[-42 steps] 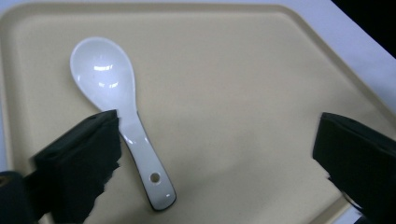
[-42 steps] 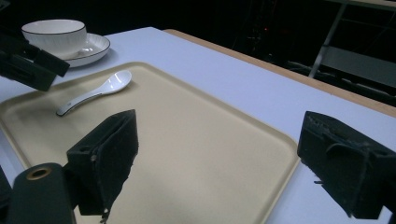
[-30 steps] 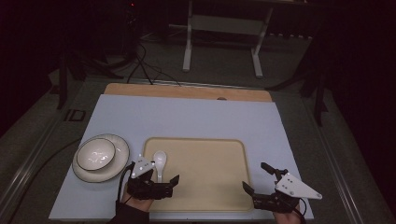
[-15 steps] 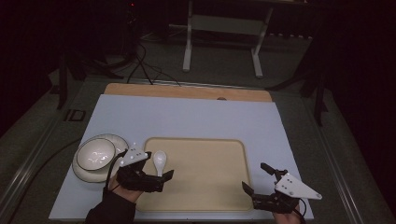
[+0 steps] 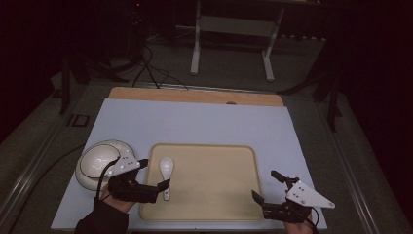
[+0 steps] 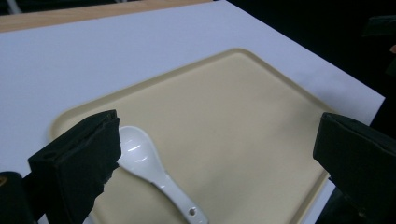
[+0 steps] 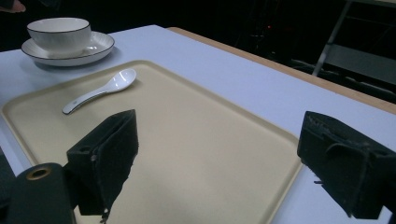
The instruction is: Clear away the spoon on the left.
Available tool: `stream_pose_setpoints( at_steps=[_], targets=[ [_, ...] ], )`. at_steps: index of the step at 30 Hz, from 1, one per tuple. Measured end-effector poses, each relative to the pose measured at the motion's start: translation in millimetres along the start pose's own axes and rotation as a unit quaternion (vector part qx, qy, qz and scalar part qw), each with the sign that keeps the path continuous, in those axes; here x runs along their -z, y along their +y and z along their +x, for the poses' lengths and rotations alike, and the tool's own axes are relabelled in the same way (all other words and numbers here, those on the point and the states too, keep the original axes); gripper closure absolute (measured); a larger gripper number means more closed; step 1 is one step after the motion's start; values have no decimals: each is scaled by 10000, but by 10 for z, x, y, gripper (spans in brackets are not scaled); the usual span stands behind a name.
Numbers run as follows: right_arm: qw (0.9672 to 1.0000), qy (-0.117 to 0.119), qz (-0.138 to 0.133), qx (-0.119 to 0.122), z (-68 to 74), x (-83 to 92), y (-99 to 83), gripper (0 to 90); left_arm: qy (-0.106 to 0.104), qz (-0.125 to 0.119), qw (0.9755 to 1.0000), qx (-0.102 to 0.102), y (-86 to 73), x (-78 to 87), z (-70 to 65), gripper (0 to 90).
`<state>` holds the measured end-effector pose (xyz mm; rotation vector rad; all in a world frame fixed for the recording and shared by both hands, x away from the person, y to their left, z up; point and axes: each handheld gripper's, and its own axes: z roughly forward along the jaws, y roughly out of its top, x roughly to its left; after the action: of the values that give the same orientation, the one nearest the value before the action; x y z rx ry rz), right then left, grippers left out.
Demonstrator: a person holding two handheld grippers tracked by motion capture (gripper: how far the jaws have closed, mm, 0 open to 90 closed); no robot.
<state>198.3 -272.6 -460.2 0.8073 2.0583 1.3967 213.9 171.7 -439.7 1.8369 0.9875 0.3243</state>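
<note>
Glossy white ceramic spoon (image 5: 166, 168) flat on smooth beige tray (image 5: 219, 195), left claw (image 5: 154, 174) and right claw (image 5: 265, 185) both apart.

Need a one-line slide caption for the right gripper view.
Open right gripper over beige tray; white spoon on it, bowl on saucer beyond.

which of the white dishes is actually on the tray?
The spoon, lying flat at the left end of the tray. The bowl sits on its plate off the tray, on the table further left.
</note>
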Motion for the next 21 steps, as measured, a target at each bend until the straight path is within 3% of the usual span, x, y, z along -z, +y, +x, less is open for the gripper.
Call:
stream_pose_setpoints(
  at_steps=[9,21],
  targets=[
    [10000,32,32,-16,4,-17,-2,125,80,20,9999,122,-183,94,154,14],
    [10000,68,47,13,8,-16,1,126,73,-66,9999,128,-389,56,252,14]
  ],
)
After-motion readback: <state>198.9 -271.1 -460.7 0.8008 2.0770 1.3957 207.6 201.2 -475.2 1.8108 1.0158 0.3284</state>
